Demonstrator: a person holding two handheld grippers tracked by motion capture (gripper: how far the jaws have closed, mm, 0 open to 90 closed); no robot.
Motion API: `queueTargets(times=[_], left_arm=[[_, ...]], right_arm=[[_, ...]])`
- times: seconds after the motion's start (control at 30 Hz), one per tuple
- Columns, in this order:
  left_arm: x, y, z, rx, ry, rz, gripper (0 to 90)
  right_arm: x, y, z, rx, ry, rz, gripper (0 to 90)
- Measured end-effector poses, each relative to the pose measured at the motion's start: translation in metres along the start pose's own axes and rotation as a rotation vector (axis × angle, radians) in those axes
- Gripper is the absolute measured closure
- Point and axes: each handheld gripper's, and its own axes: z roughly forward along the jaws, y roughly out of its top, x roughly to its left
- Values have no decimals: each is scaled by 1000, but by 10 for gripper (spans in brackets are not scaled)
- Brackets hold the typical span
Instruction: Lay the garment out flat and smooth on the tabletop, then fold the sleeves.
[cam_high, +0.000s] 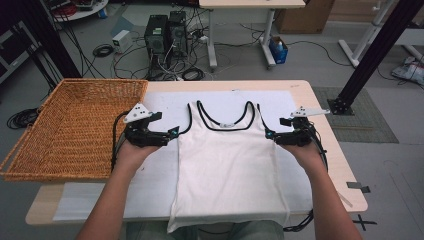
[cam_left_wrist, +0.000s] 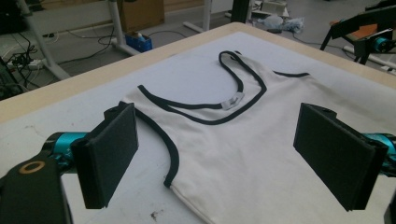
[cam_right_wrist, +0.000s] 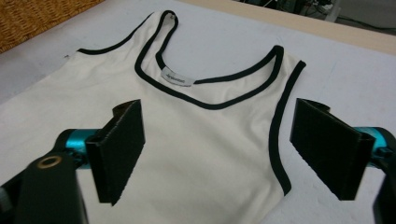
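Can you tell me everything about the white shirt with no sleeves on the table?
The tank top is white soft cloth with black trim round its neck and armholes, and a small white label inside the neck. It lies flat and spread out, straps away from the person, on a white sheet covering the table. Its bottom hem hangs over the near edge. The left gripper and right gripper sit open at its armholes, not gripping it.

Beyond the far edge of the table we see two computer towers, loose cables, a blue box and a second desk. A wicker basket overhangs the table's left end. Right of the table we note a black post on a grey floor mat.
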Motion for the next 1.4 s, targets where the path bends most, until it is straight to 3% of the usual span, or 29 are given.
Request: queueTargets(times=[0.07,0.27,0.43,0.8,1.1,1.4], left_arm=[[2,3,0,-10,-21,-8,139],[5,9,5,-10,-43,3,118],[6,6,12,16,-58,9,112],[1,7,12,15,-58,22,112],[-7,4,18,47,-69,58,112],[-9,1,20,54,-75,55,112]], right_arm=[[1,3,-1,-3,2,1,131],[5,4,-3,0,0,-3,131],[4,4,-2,3,-14,1,131],[4,7,0,14,-18,-7,131],[7,6,-3,28,-27,-30,131],[5,10,1,32,-59,-39,131]])
